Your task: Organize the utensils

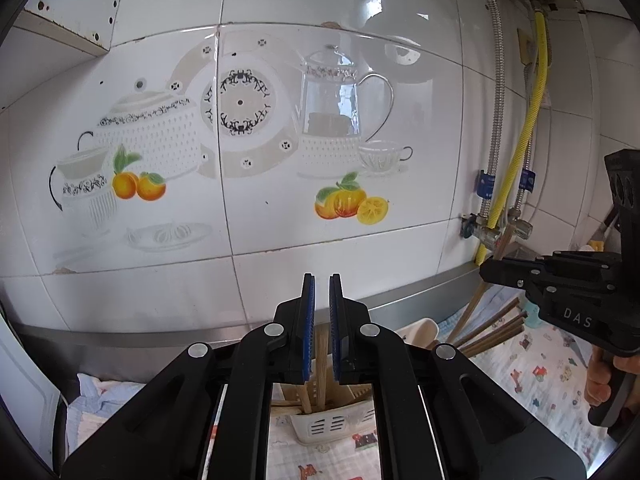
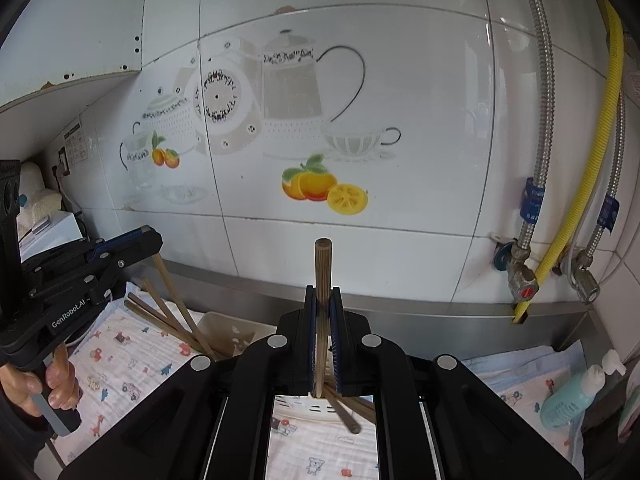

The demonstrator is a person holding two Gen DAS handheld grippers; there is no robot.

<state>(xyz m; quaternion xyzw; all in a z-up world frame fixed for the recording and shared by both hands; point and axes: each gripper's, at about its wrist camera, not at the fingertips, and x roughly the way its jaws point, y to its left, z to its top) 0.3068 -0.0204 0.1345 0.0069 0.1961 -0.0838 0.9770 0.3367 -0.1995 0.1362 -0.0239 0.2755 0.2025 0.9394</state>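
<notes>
Left wrist view: my left tongs (image 1: 322, 288) stand slightly parted, gripping nothing, above a white slotted plastic utensil basket (image 1: 328, 426) holding pale wooden chopsticks (image 1: 316, 376). Right wrist view: my right tongs (image 2: 323, 300) clench one upright brown wooden chopstick (image 2: 322, 280) over the cartoon-print cloth (image 2: 120, 356) on the counter.

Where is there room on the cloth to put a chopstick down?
Bare printed cloth lies between the left gripper and the chopstick holder. The holder itself is crowded with leaning chopsticks.
</notes>
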